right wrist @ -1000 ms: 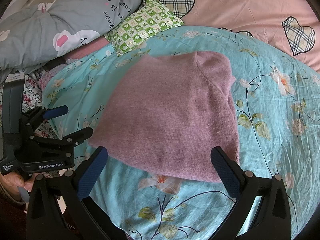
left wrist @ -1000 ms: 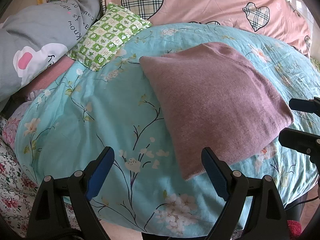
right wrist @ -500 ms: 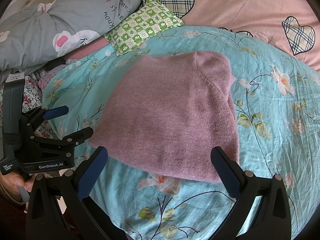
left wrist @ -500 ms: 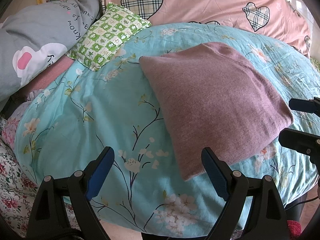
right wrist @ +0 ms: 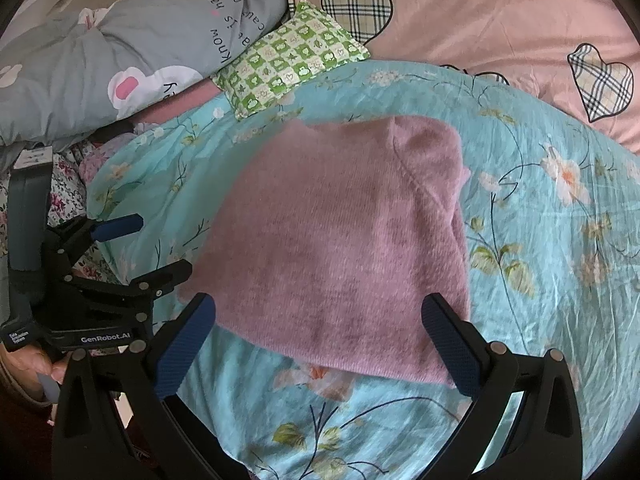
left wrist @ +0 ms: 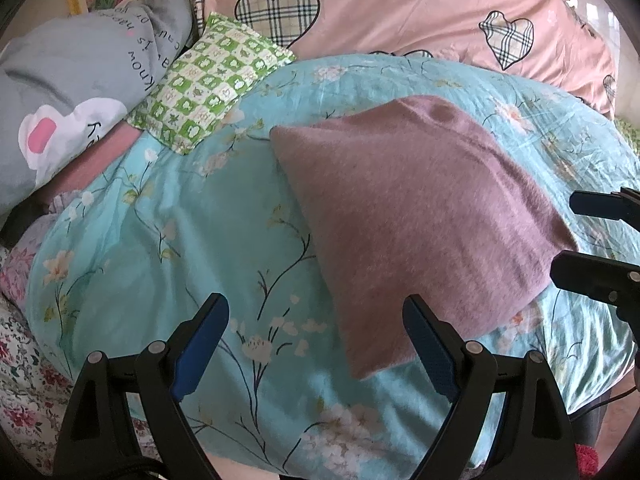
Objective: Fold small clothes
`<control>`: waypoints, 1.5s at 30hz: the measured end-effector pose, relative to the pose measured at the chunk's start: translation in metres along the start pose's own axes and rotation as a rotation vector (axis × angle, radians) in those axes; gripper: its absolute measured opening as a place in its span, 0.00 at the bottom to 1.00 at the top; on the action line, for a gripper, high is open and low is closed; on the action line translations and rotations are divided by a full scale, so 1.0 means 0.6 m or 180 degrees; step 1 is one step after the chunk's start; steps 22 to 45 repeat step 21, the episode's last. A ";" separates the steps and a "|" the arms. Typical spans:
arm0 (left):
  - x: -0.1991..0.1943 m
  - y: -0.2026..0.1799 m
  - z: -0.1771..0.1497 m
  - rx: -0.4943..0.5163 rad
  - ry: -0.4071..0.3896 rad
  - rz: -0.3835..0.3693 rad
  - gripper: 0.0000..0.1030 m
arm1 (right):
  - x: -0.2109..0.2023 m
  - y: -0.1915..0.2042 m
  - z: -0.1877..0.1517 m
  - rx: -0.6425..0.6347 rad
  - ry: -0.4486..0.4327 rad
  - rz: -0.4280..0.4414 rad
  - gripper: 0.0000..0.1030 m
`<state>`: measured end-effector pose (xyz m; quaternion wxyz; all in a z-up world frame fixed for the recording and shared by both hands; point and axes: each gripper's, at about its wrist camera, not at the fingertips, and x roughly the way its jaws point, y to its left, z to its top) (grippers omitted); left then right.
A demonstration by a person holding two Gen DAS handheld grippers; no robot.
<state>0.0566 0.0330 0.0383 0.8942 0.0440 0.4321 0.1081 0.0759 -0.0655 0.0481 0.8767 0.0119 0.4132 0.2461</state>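
Mauve knit garment (right wrist: pixel 344 240) lying flat on turquoise floral quilt (right wrist: pixel 560 240), already folded into a compact squarish bundle, edges fairly even, extra layers bunched along the right edge. Left gripper (left wrist: pixel 316 344) spread wide, empty, hovering near the bundle's near-left corner. Right gripper (right wrist: pixel 320 340) likewise agape, empty, poised at the near edge. Green checked pillow (left wrist: pixel 208 80) far left, well apart. Folding apparently complete or nearly so; possibly one more halving or tidying left.

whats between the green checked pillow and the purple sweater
Only bare floral teal quilt separates the green checked pillow from the purple sweater; the right wrist view shows it.
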 end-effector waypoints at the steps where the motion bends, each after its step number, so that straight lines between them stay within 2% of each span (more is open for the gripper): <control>1: 0.000 -0.002 0.003 0.0016 -0.0010 0.0005 0.87 | 0.000 -0.002 0.002 -0.0003 0.0000 -0.0009 1.00; 21: 0.037 0.022 0.050 -0.0077 0.0030 0.0150 0.86 | 0.019 -0.045 0.035 0.0078 0.0033 0.0009 1.00; 45: 0.037 0.022 0.050 -0.0077 0.0030 0.0150 0.86 | 0.019 -0.045 0.035 0.0078 0.0033 0.0009 1.00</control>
